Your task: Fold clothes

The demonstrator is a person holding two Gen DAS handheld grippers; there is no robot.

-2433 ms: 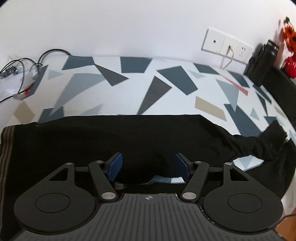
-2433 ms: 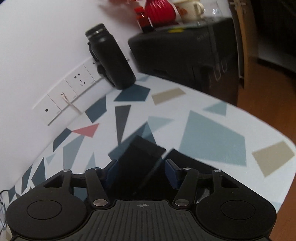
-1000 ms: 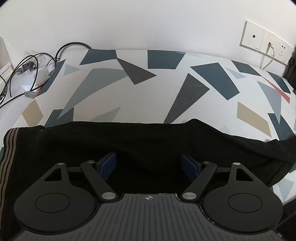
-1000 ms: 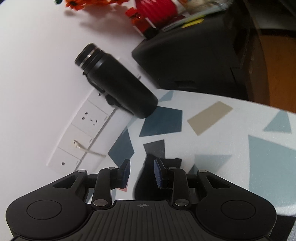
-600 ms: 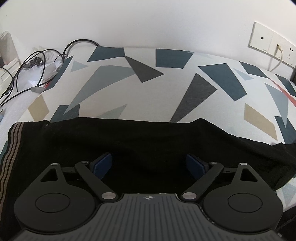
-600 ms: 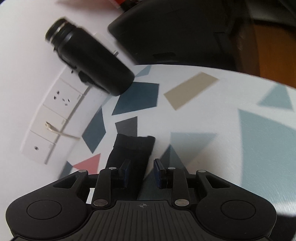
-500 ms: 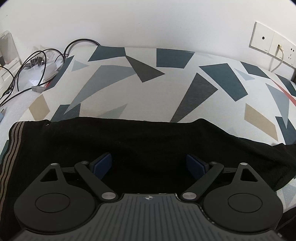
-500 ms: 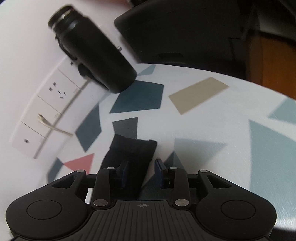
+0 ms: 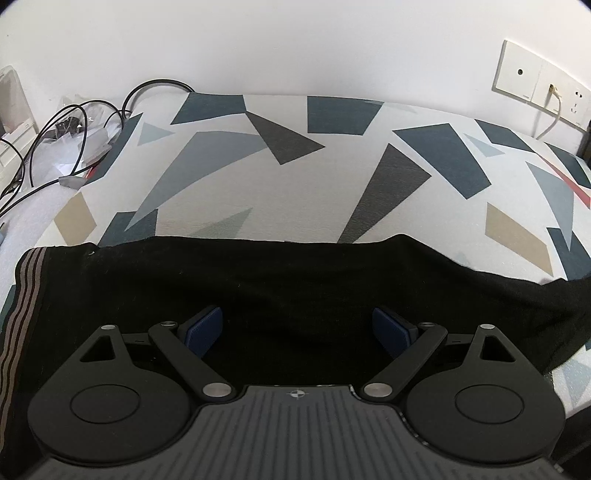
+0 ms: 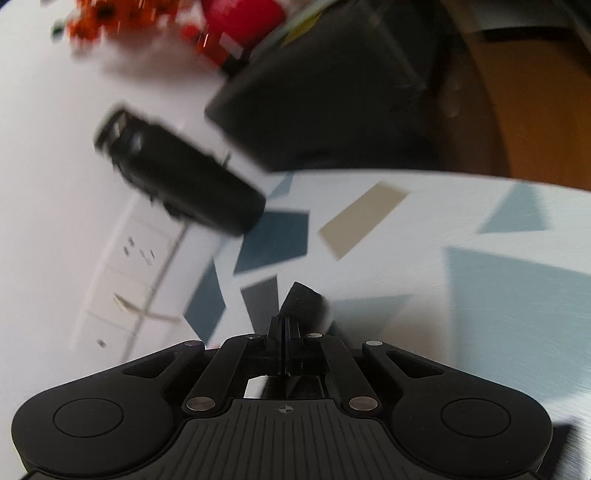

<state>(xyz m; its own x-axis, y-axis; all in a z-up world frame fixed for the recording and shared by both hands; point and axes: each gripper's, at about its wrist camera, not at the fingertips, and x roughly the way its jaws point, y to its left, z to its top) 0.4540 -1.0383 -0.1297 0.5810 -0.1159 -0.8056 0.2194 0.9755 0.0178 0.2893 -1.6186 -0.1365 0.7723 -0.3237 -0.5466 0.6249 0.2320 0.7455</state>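
A black garment (image 9: 295, 280) with a brown striped waistband (image 9: 22, 299) at its left end lies spread across the near part of the patterned table (image 9: 295, 166). My left gripper (image 9: 297, 326) is open, its blue pads wide apart just above the cloth, holding nothing. In the right wrist view my right gripper (image 10: 284, 332) is shut on an end of the black garment (image 10: 301, 301), which sticks out past the fingertips above the table (image 10: 480, 295). That view is blurred by motion.
Black cables (image 9: 74, 122) and white boxes lie at the far left. Wall sockets (image 9: 535, 85) are at the back right. A black bottle (image 10: 177, 173) stands by the sockets (image 10: 129, 280), with a black appliance (image 10: 332, 103) and red items (image 10: 236, 18) behind it.
My right gripper has closed fully on the garment end that lay between its jaws and is moving, blurring its view. My left gripper has opened wider and stayed over the cloth.
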